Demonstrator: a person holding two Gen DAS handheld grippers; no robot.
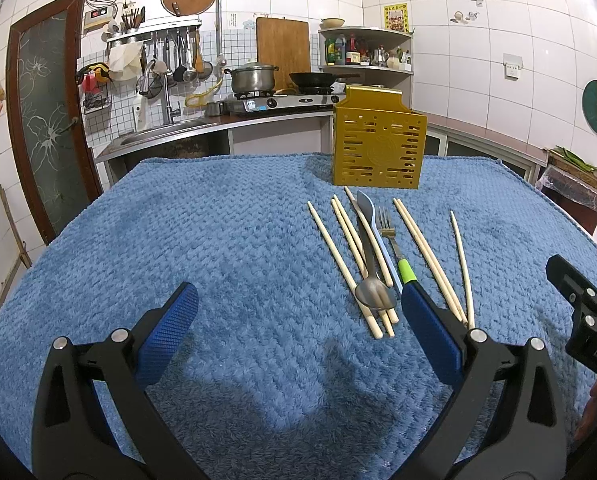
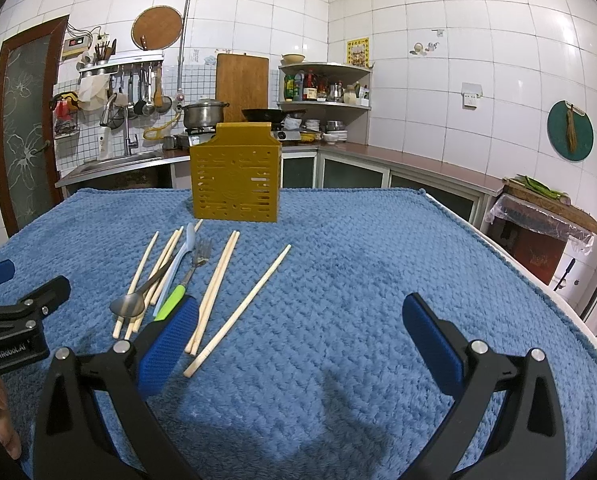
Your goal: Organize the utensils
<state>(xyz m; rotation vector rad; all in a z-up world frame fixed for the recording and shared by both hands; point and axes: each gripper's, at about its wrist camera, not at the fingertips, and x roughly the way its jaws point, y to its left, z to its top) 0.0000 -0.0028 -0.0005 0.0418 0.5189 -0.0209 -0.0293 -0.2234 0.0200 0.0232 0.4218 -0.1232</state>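
A yellow slotted utensil holder (image 1: 378, 142) (image 2: 236, 174) stands upright at the far side of the blue cloth. In front of it lie several wooden chopsticks (image 1: 422, 252) (image 2: 240, 304), a metal spoon (image 1: 372, 294) (image 2: 128, 305), a light blue plastic utensil (image 1: 372, 220) (image 2: 180, 260) and a fork with a green handle (image 1: 396, 246) (image 2: 184, 282). My left gripper (image 1: 298, 304) is open and empty, left of the pile. My right gripper (image 2: 302, 316) is open and empty, right of the pile.
The blue textured cloth (image 1: 218, 240) (image 2: 378, 260) covers the table. Behind it run a kitchen counter with a sink (image 1: 166, 130), a gas stove with a pot (image 1: 252, 78) and a wok, and corner shelves (image 2: 326, 84). A door (image 1: 46, 120) stands at left.
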